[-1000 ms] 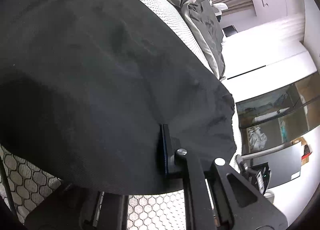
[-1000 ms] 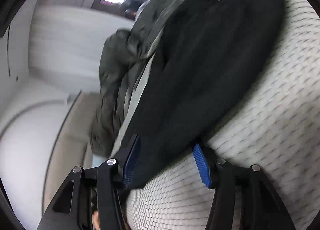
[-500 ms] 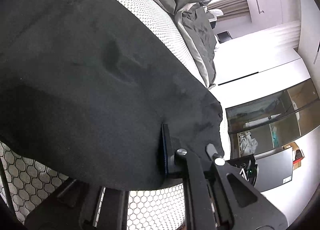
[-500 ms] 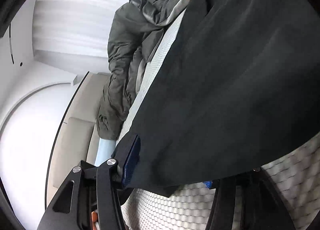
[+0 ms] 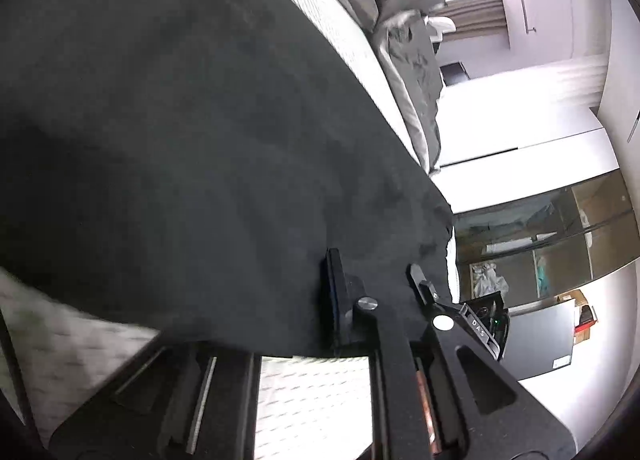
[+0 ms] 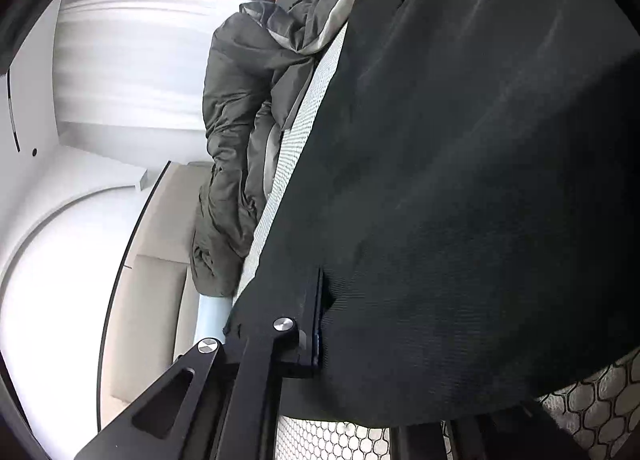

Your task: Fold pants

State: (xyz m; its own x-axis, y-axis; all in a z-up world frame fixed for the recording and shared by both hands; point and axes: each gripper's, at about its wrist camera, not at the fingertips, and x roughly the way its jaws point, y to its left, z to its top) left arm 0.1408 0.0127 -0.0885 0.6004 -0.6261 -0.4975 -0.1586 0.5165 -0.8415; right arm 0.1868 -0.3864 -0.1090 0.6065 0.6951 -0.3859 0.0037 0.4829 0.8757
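The left gripper (image 5: 372,280) is clenched on the black pants (image 5: 180,131), whose cloth spreads ahead over the honeycomb-patterned bed (image 5: 316,392). The right gripper (image 6: 320,324) has just been closing and now pinches another edge of the same pants (image 6: 460,199). Only the left view shows a glass-fronted cabinet (image 5: 540,248) beyond; only the right shows a grey duvet (image 6: 236,139) ahead to the left.

The black cloth pants (image 6: 460,179) look matt and finely ribbed. The white bed cover (image 6: 600,392) has a quilted honeycomb texture. The crumpled dark-green duvet (image 6: 232,119) beside the pants shows a slight sheen. Each matt black plastic hand-held gripper (image 5: 372,292) carries shiny metal screws (image 6: 283,324).
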